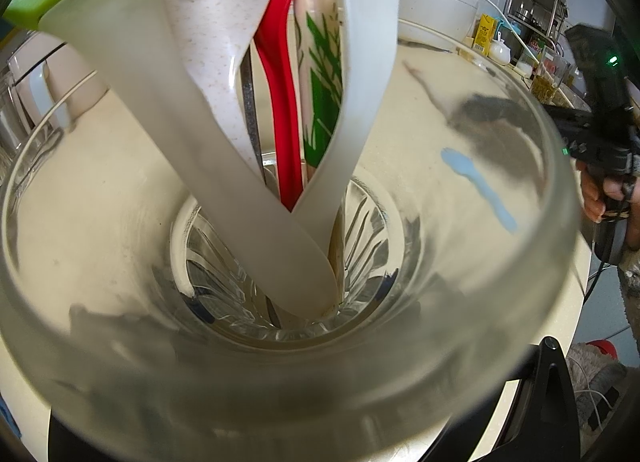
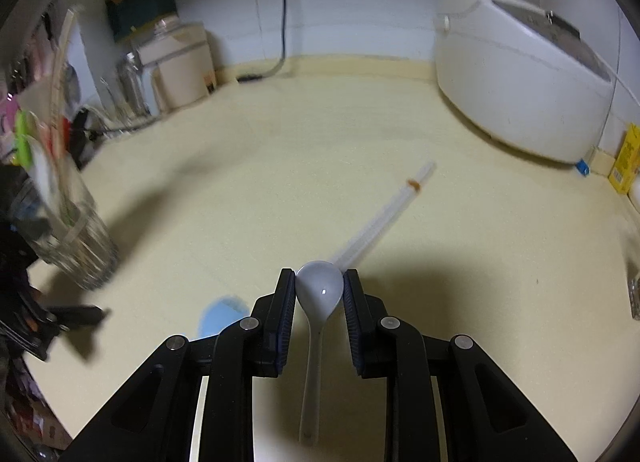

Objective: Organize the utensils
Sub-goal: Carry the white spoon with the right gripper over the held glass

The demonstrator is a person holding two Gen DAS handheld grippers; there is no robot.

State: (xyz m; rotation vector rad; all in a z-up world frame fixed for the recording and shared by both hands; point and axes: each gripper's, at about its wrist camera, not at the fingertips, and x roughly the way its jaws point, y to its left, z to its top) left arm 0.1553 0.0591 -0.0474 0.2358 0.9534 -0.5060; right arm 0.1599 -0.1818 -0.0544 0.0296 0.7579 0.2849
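Right claw [image 2: 319,290] is clamped on a white spoon [image 2: 318,294]'s bowl, above the surface [image 2: 320,142]. Next: carry it to the glass [image 2: 76,246] (already crowded). Left claw: can't tell.

Middle of the surface [image 2: 320,134] lies open, offering wide passage. Obstacles: rice cooker [image 2: 520,74] at far right, glass [image 2: 76,238] of utensils at left (mouth crowded by upright handles, little entry room), straws [image 2: 384,218] and a blue spoon [image 2: 220,318], apparently flat, lying near the right claw [image 2: 319,290].
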